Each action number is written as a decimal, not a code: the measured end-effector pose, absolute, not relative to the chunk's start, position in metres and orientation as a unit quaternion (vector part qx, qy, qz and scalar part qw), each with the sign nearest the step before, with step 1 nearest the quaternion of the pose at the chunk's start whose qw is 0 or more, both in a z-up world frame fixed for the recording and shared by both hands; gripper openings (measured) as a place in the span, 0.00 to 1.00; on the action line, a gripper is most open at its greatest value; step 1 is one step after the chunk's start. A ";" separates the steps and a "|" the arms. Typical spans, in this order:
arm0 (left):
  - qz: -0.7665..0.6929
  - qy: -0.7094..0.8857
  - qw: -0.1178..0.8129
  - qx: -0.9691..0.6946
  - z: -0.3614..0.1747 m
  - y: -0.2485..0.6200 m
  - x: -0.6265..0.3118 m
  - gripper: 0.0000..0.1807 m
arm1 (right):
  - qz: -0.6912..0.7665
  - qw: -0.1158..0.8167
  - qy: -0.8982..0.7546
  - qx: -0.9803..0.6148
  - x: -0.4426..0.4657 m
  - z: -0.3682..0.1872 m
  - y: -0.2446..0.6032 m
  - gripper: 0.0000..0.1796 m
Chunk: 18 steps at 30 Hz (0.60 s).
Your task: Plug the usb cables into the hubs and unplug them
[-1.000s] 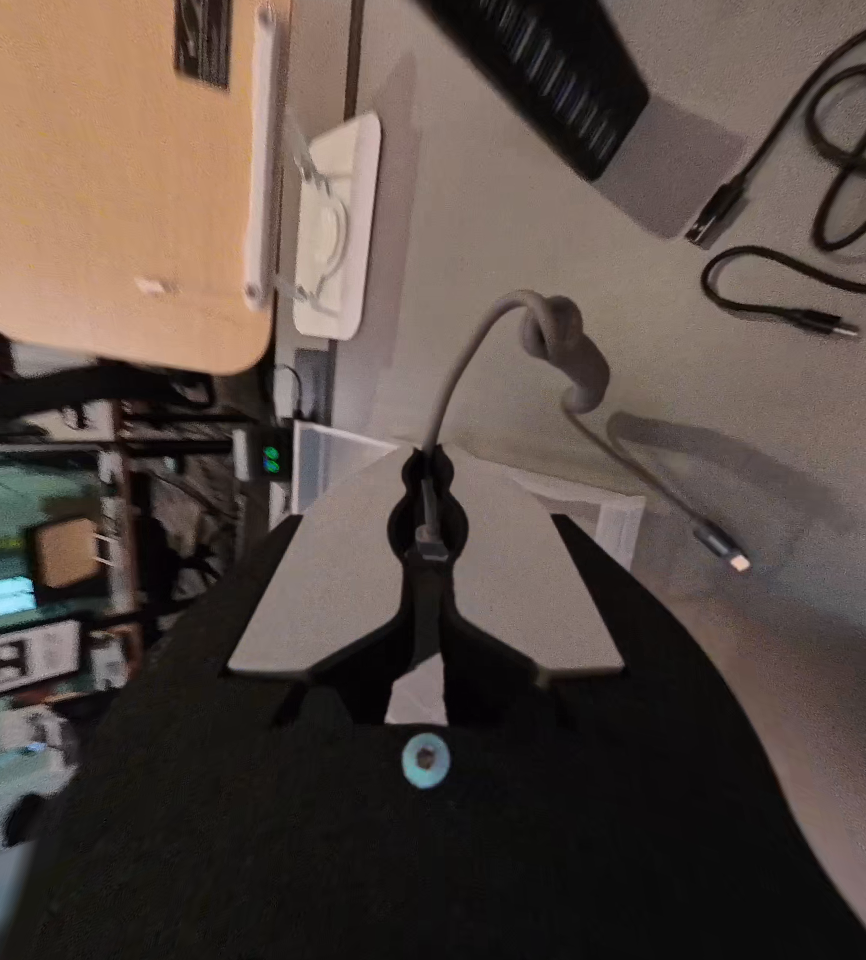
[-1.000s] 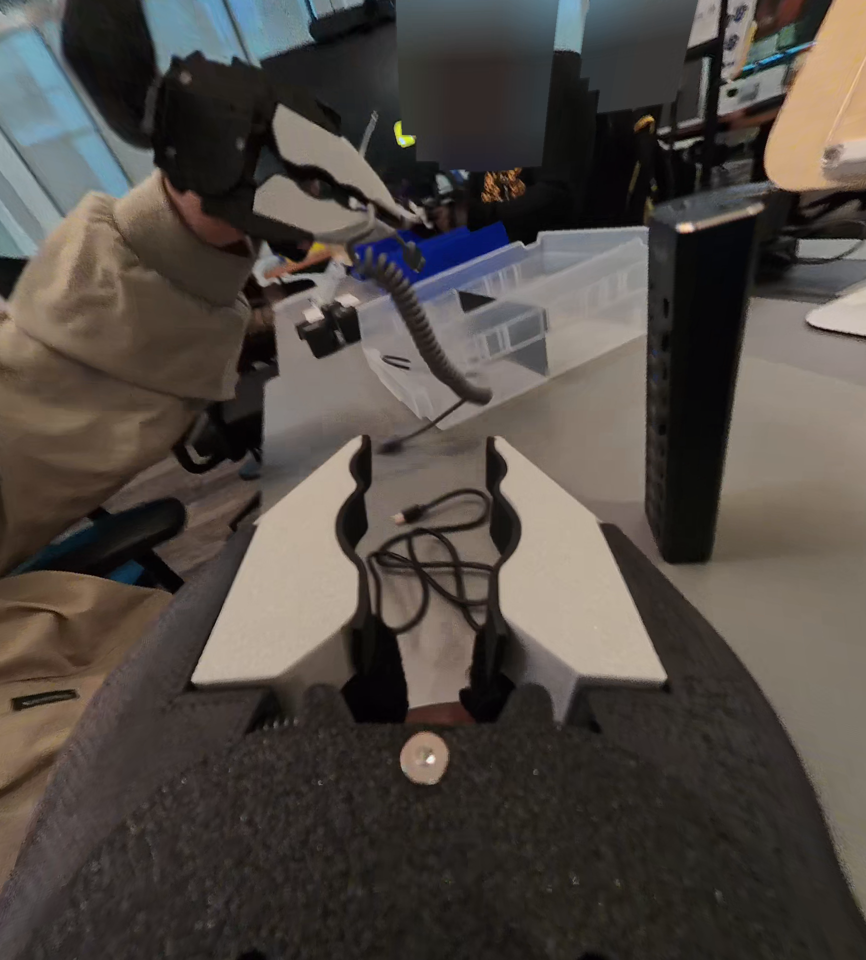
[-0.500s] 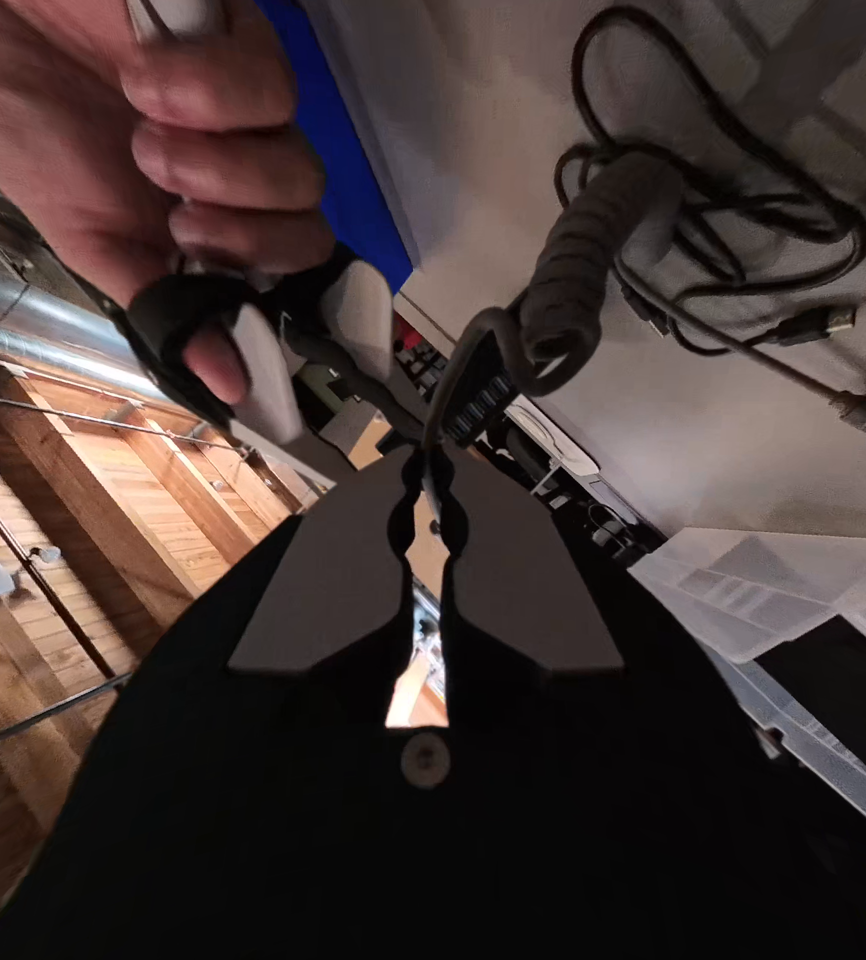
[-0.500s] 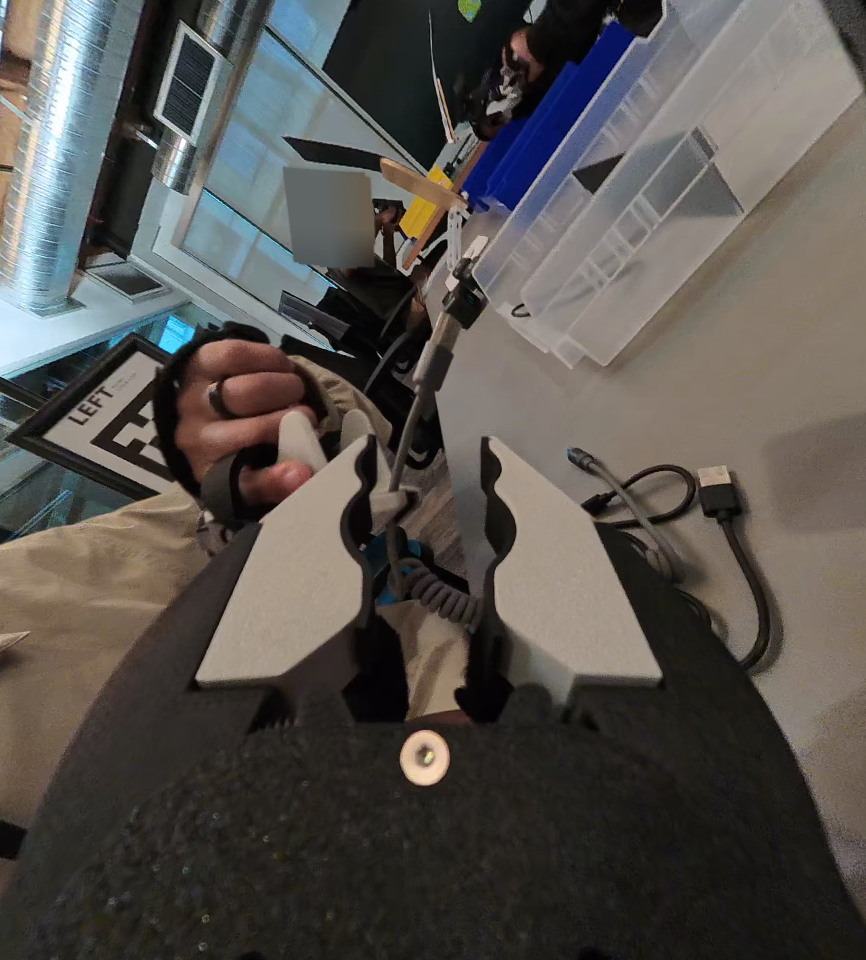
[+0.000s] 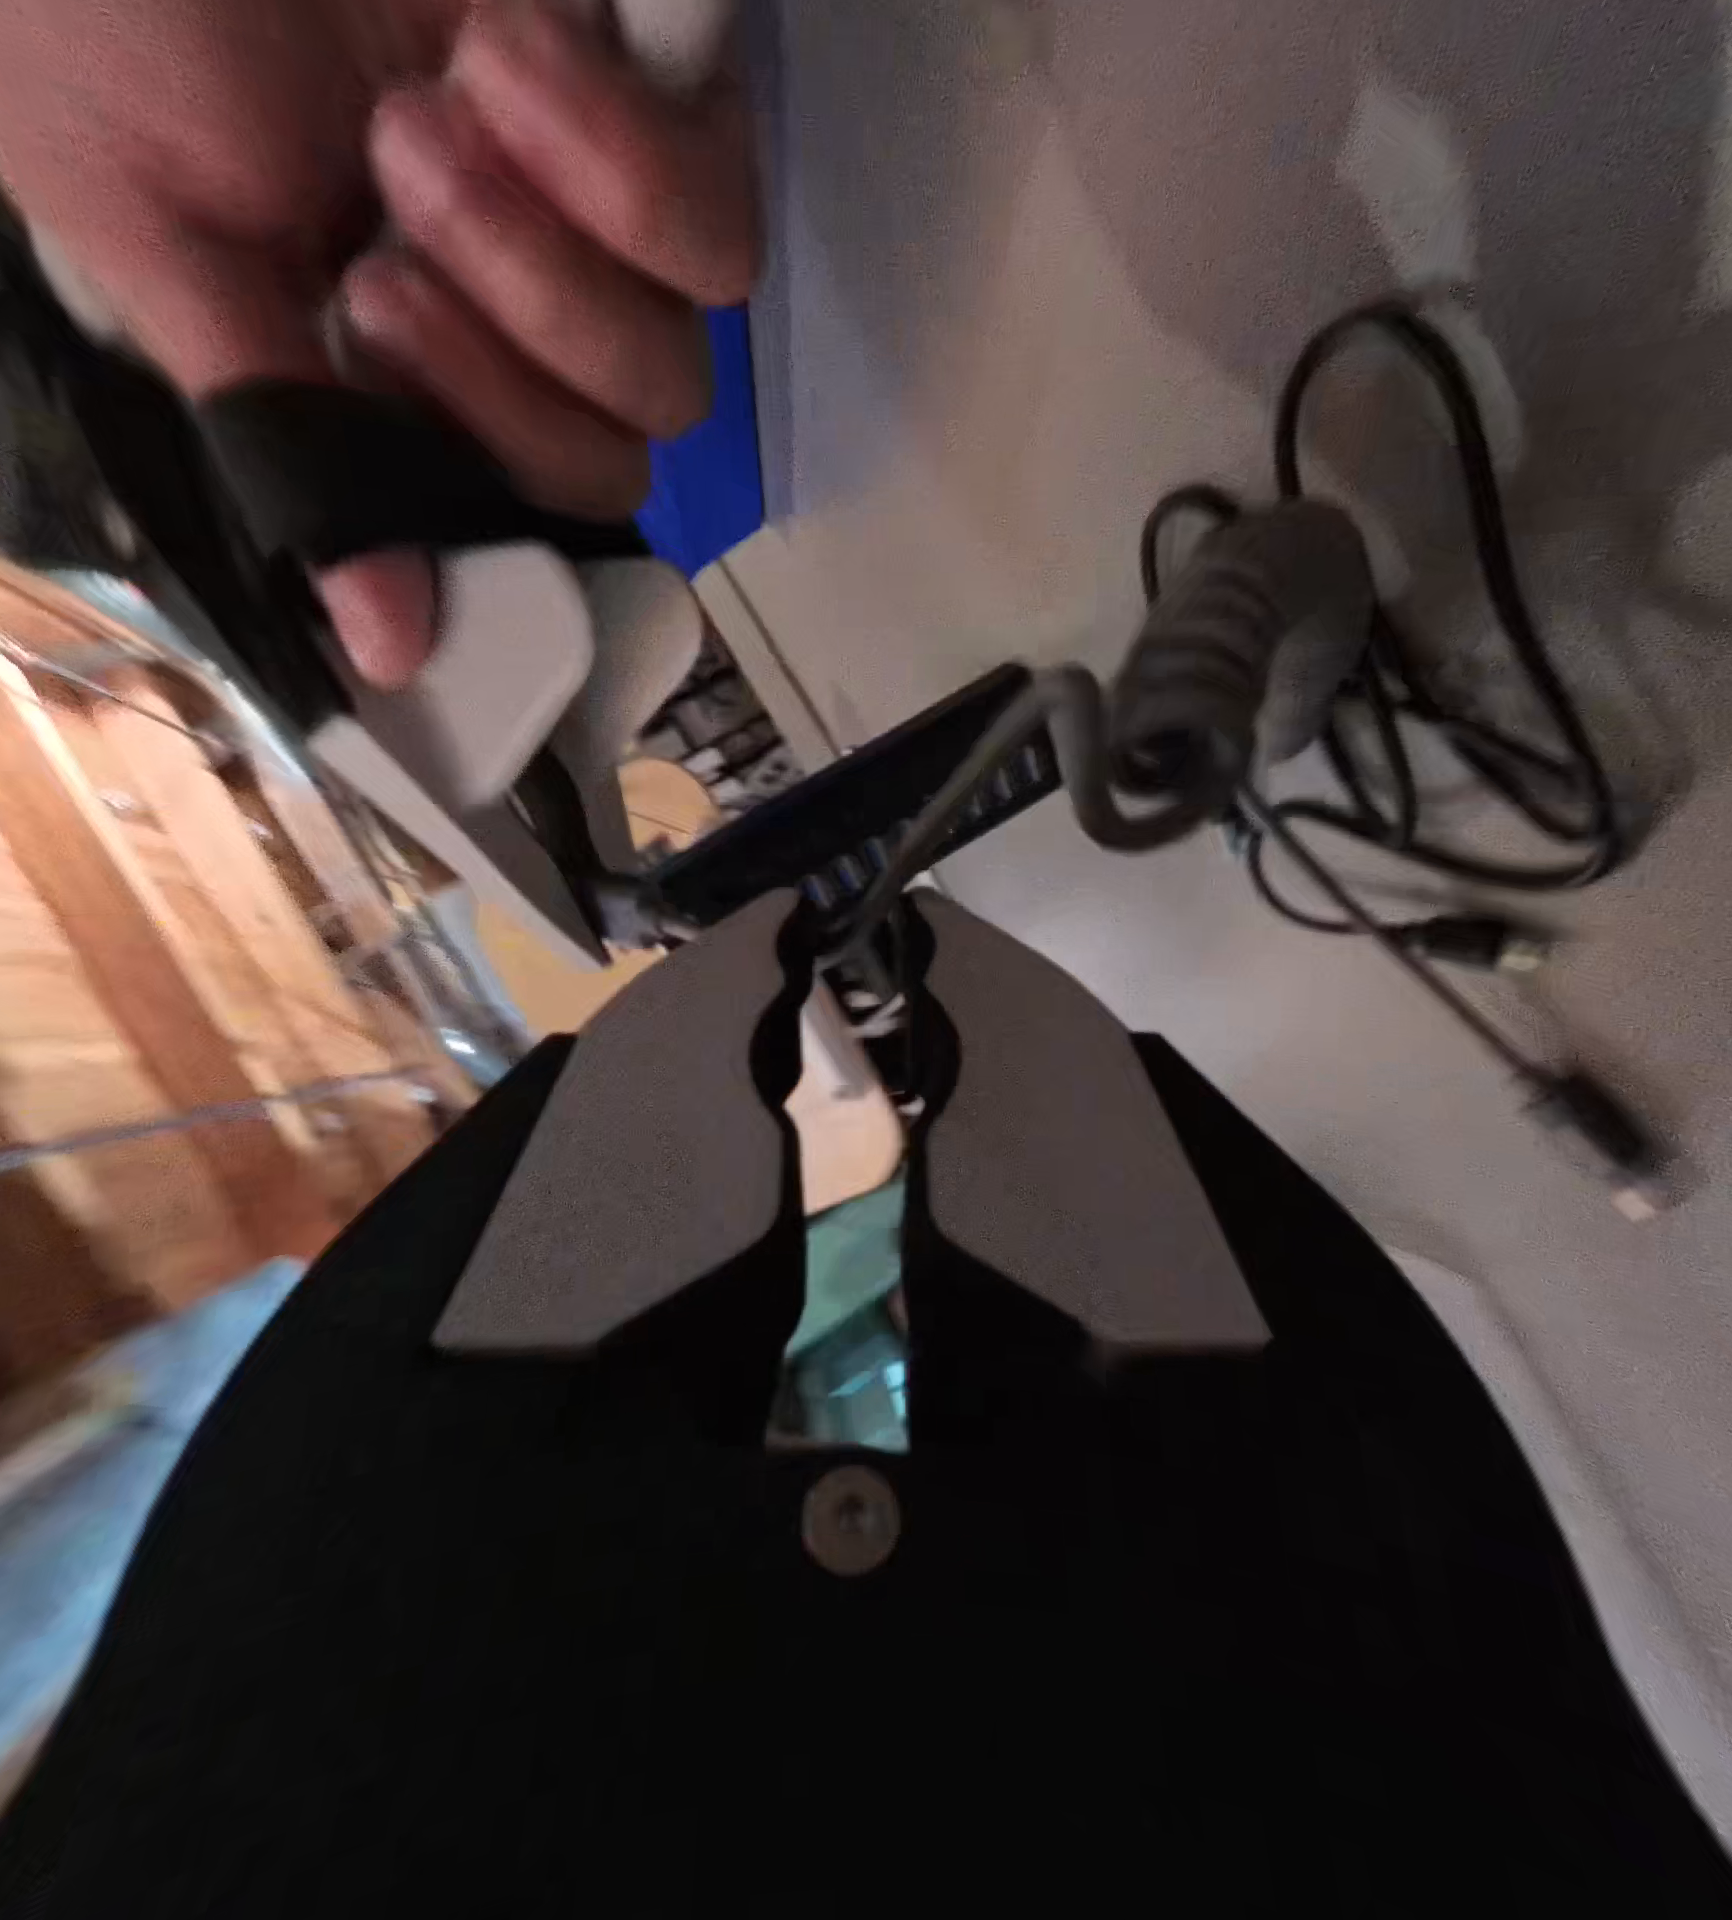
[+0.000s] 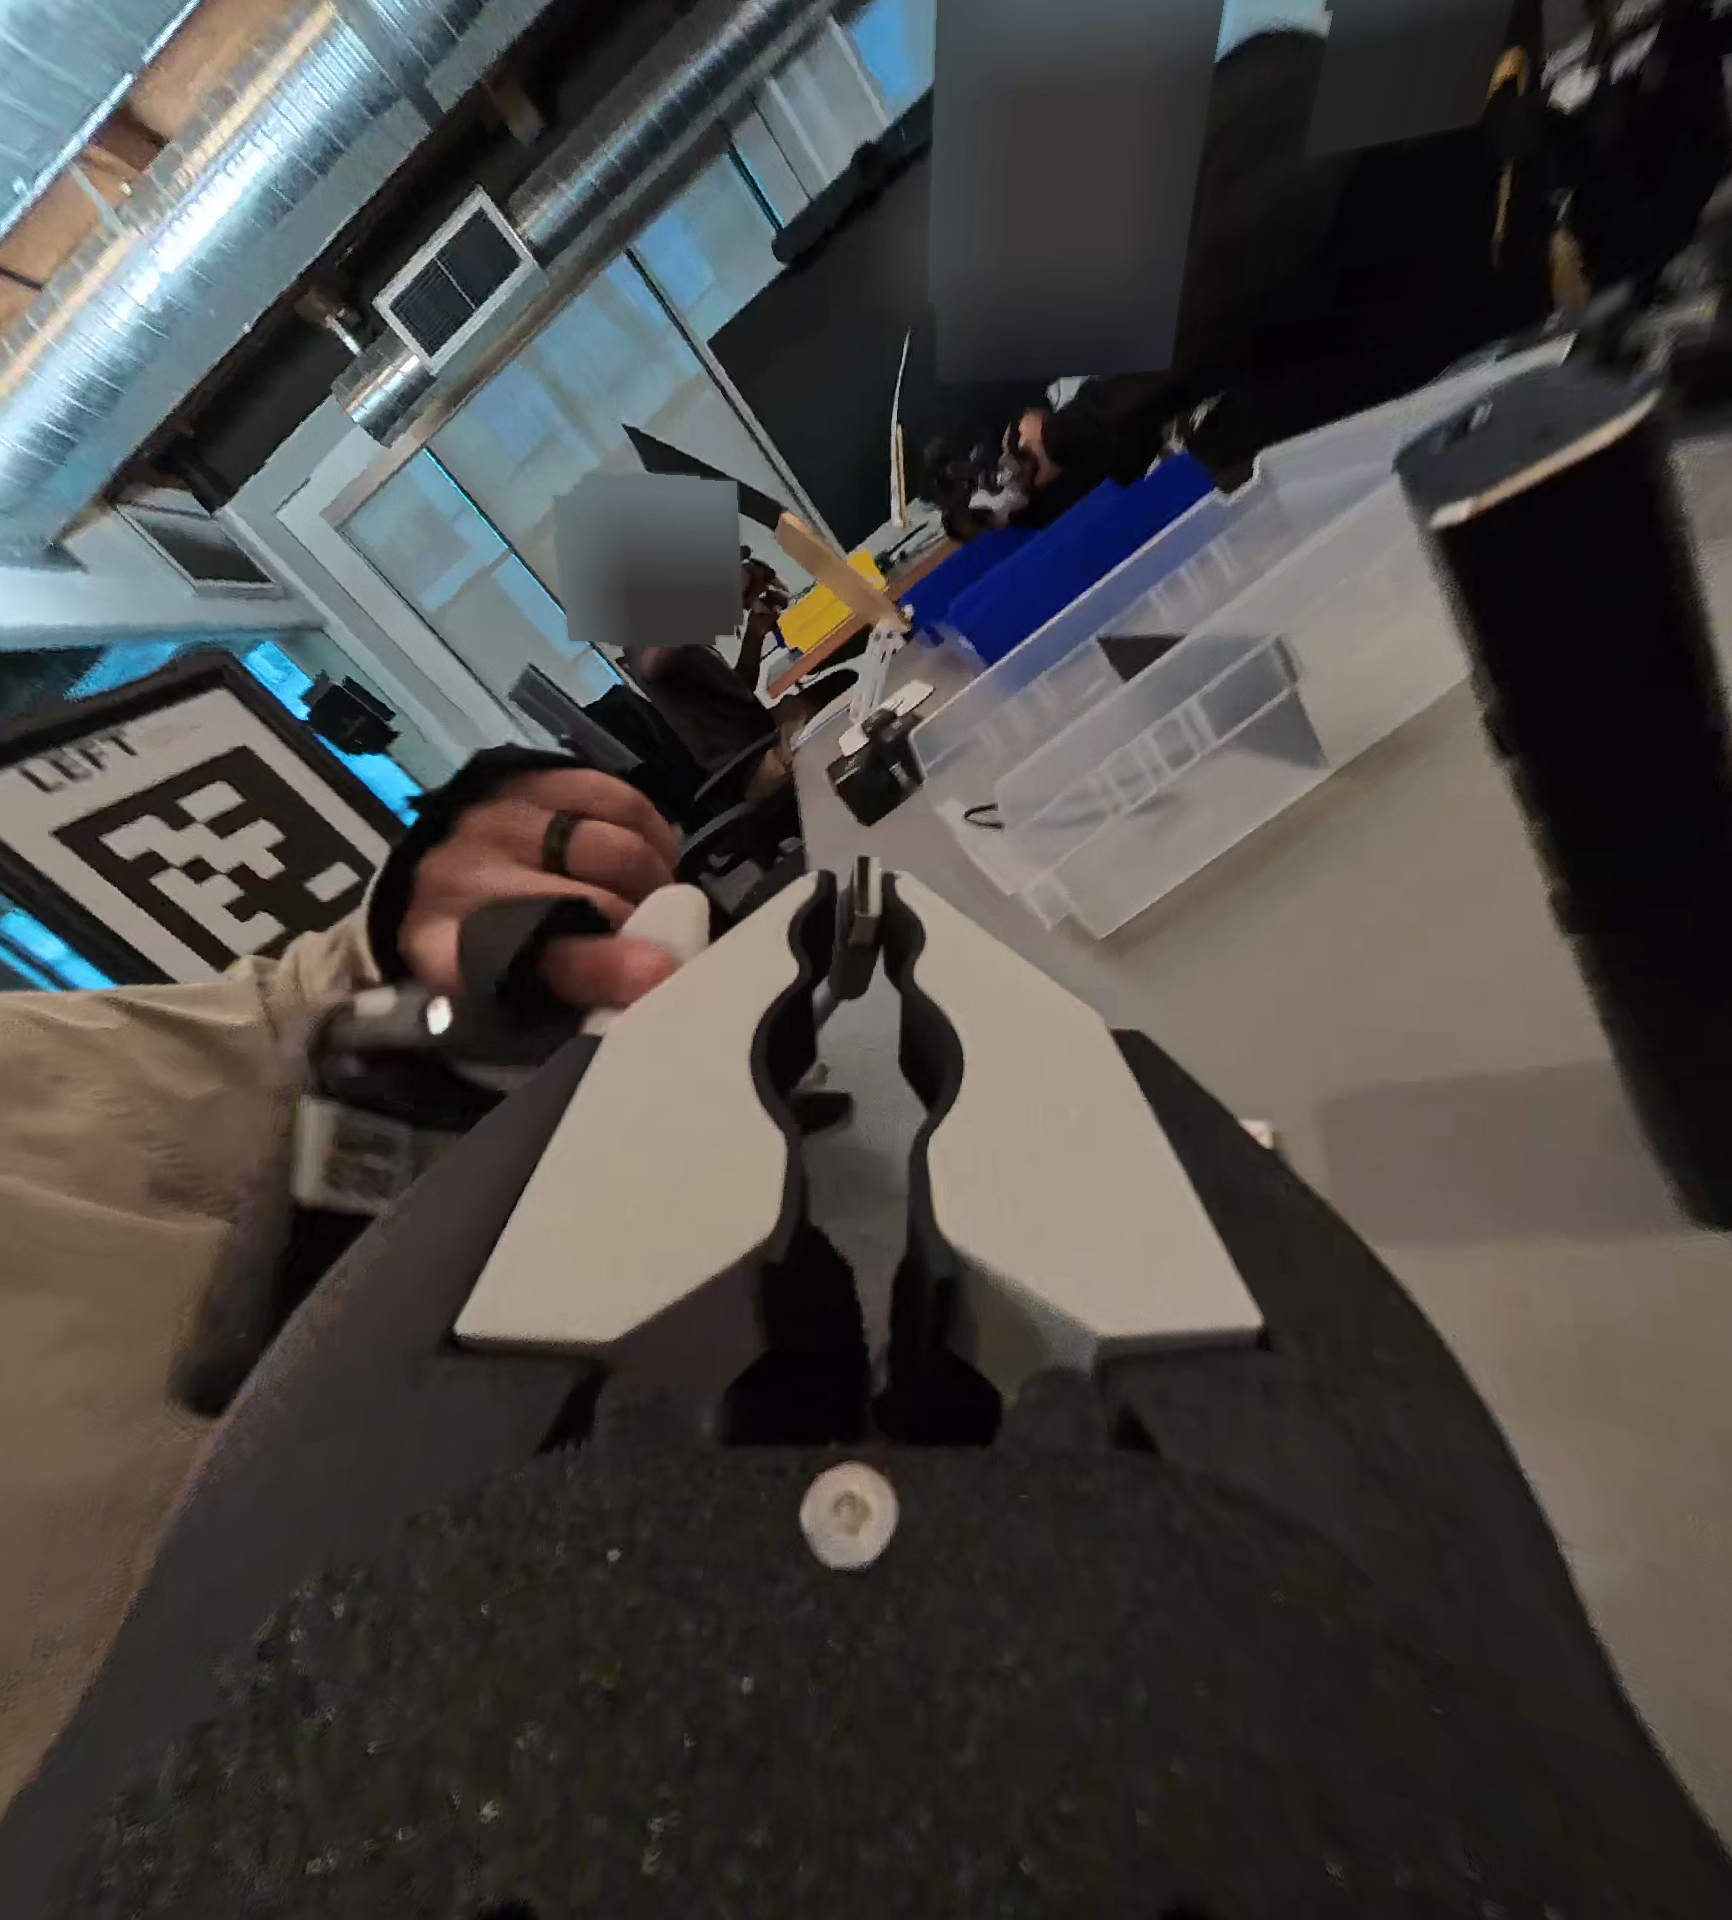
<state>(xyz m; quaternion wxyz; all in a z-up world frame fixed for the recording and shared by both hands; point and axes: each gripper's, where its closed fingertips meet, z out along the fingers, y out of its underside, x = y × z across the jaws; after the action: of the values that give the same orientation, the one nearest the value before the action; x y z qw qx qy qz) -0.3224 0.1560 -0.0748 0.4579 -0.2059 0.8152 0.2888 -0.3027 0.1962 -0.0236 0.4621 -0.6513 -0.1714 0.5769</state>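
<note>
My right gripper [image 6: 860, 914] is shut on the dark metal plug [image 6: 862, 896] of the grey coiled USB cable [image 5: 1226, 644], held in the air. My left gripper [image 5: 862, 925] has its jaws slightly apart, and the cable still runs between them. The right gripper's fingers [image 5: 498, 665] show close by in the left wrist view, held by a hand. The black hub tower [image 6: 1620, 779] stands on the table to the right; it also shows in the left wrist view [image 5: 841, 810]. The cable's free end [image 5: 1589, 1132] hangs over the table.
A tangle of black cables [image 5: 1444, 748] lies on the grey table [image 6: 1257, 987]. Clear plastic bins [image 6: 1205, 727], blue bins [image 6: 1049, 561] and a small black camera [image 6: 877, 779] sit at the table's far side. People sit behind it.
My right gripper has closed on the cable's plug, which it only straddled before. My left gripper's jaws have widened a little. Both grippers have rotated and drawn close together.
</note>
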 end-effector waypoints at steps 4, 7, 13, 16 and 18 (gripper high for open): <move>-0.098 0.703 0.465 -0.529 -0.066 0.136 -0.310 0.17 | 0.527 0.520 -0.212 -0.638 -0.300 -0.023 0.195 0.04; -0.369 0.536 0.411 -0.639 -0.053 0.135 -0.299 0.20 | 0.495 0.547 -0.211 -0.641 -0.300 -0.027 0.200 0.04; -0.663 0.250 0.296 -0.641 -0.045 0.156 -0.312 0.20 | 0.443 0.550 -0.226 -0.671 -0.294 -0.043 0.205 0.04; -0.643 0.266 0.322 -0.642 -0.055 0.159 -0.322 0.23 | 0.366 0.553 -0.248 -0.706 -0.291 -0.059 0.212 0.04; -0.604 0.337 0.352 -0.631 -0.053 0.148 -0.321 0.21 | 0.339 0.545 -0.242 -0.728 -0.287 -0.066 0.216 0.04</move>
<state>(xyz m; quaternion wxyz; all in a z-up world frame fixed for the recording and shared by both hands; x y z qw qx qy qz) -0.3211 0.1483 -0.0534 0.3515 -0.6311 0.3373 -0.6037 -0.2867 0.2160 -0.0664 0.5450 -0.7276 -0.2424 0.3388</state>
